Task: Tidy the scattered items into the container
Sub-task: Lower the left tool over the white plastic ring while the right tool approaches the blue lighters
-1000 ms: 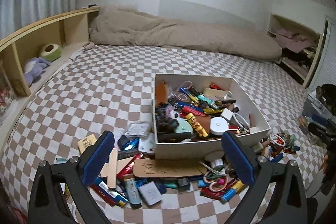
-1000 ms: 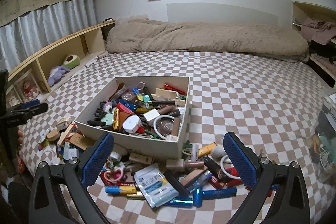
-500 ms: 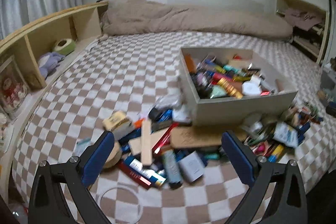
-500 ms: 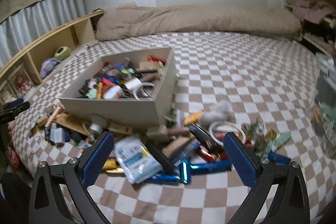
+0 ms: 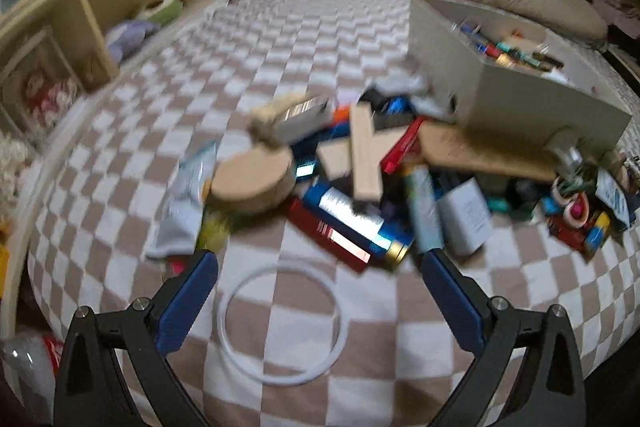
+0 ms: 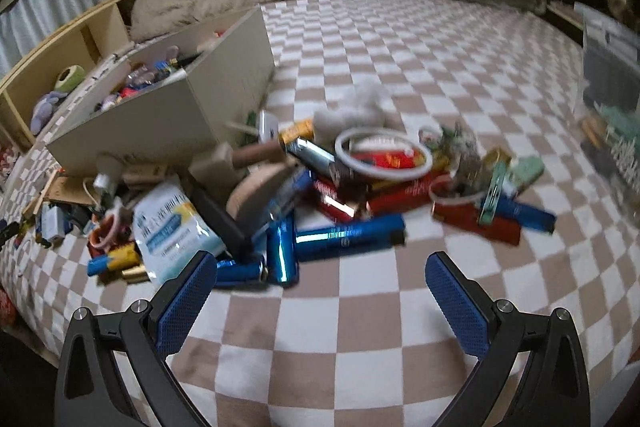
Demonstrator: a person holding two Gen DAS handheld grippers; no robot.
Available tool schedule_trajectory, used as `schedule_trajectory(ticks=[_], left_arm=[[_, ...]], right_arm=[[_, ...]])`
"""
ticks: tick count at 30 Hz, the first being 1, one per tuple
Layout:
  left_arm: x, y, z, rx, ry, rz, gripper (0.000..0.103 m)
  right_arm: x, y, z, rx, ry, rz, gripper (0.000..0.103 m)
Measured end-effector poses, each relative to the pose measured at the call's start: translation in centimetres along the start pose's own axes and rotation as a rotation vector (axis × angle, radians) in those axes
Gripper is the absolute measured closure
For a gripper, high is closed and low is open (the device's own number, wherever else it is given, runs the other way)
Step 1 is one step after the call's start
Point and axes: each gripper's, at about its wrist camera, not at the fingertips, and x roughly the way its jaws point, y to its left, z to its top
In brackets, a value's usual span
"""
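A: L gripper?
B: Jaws wide apart, nothing btwn them. Low over the checked bedcover, w/ a thin white ring lying flat just ahead, bare cloth around it.
A: R gripper?
B: Also spread, empty. Open checked cloth directly in front; a shiny blue tube lies crosswise just past the tips.
A: Where's the box?
B: Pale, straight-walled, open top, part full of small stuff. Far right in L view, far left in R view. Clutter is piled against its near wall & corner.
A: What's in the pile?
B: L side: round wooden disc, flat wood stick, soft foil pouch, glossy red box. R side: white ring on red boxes, white wipes pack, fluffy white ball.
A: Room to move?
B: Plenty of bare cover beyond the pile on both sides. Wood shelf runs along the bed's left edge. L view is motion-blurred, small bits unreadable.
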Motion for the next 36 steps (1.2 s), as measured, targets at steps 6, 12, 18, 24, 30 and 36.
schedule_trajectory(ticks=[6, 12, 18, 24, 30, 36], left_arm=[[1.5, 1.9, -1.3, -0.051, 0.083, 0.018, 0.000], [2.3, 2.9, -2.2, -0.067, 0.124, 0.011, 0.000], [2.8, 2.7, -2.1, -0.063, 0.127, 0.029, 0.000], [3.3, 2.0, -2.0, -0.042, 0.120, 0.060, 0.000], [3.4, 2.0, -2.1, -0.071, 0.108, 0.067, 0.000], [2.9, 0.9, -2.5, -0.076, 0.081, 0.049, 0.000]], right_arm=[[1.5, -0.1, -1.8, 0.016, 0.059, -0.016, 0.000], [2.0, 0.3, -3.0, -0.004, 0.090, -0.054, 0.000], [2.6, 2.3, -4.3, -0.128, 0.071, -0.181, 0.000], [2.9, 0.9, -4.0, -0.108, 0.082, -0.103, 0.000], [2.4, 0.3, -3.8, -0.109, 0.107, -0.064, 0.000], [1.6, -0.7, -3.4, -0.107, 0.107, -0.083, 0.000]])
